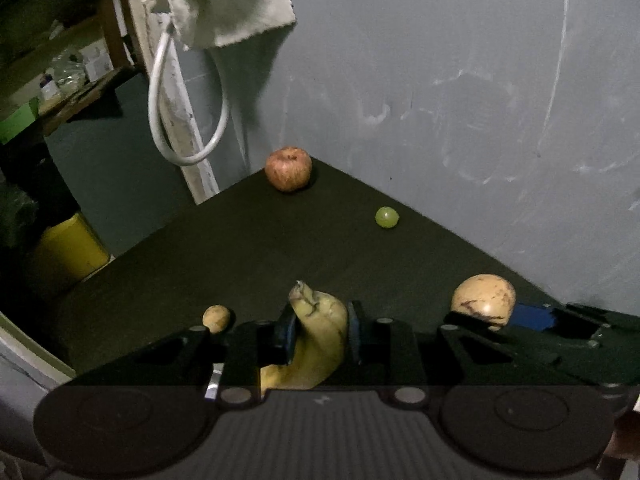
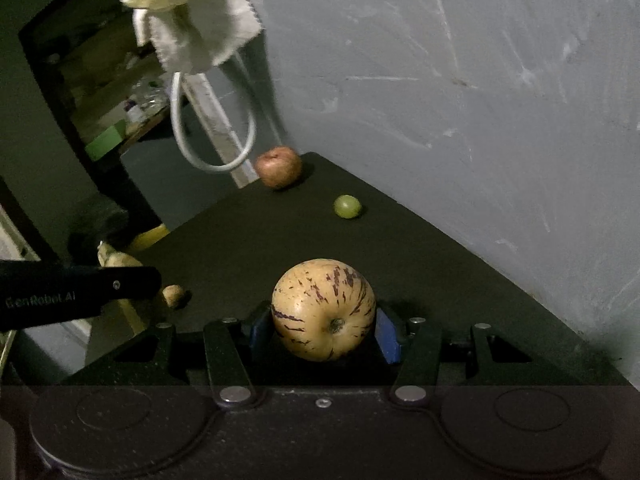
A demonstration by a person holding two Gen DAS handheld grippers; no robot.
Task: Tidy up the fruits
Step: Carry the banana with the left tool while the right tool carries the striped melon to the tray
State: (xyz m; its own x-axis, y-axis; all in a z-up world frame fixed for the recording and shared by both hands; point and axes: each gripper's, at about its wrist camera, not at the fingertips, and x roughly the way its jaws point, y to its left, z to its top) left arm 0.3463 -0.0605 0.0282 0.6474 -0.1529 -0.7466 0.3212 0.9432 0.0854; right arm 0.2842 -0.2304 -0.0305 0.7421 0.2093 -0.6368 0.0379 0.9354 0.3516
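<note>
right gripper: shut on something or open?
Shut on the striped melon: the right gripper has a blue pad against each side of it.

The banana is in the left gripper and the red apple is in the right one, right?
Not quite. The left gripper does hold the banana, but the right gripper holds a striped yellow melon, as the right wrist view shows. The red apple sits on the table's far corner.
</note>
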